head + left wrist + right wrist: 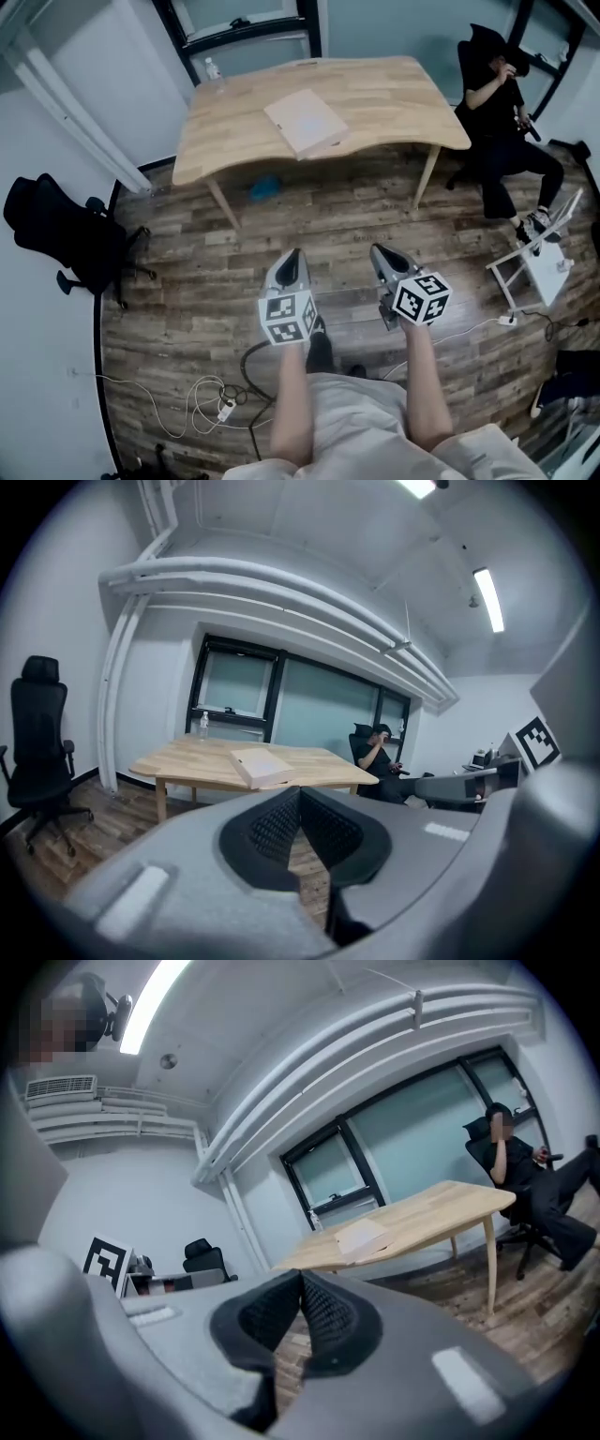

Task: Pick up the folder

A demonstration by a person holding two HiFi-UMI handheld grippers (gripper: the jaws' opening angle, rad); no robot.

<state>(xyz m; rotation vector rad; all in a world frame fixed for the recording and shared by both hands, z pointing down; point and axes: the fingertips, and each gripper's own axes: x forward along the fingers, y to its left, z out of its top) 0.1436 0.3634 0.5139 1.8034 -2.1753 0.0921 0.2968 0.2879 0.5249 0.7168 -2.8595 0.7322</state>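
On the wooden table [394, 94] lies the pale folder [305, 122], near its front edge, untouched. A clear bottle [213, 68] stands at the table's far corner. Well short of the table, the left gripper [293, 255] and right gripper [377, 251] are both clenched on nothing. Only the head view shows a blue thing [265, 187] on the floor under the table, while the gripper views add the window [319, 705] behind it.

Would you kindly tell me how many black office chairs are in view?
2. One black office chair stands empty left of the light wooden table; the second chair, past the table's right end, holds a seated person. More may sit out of view.
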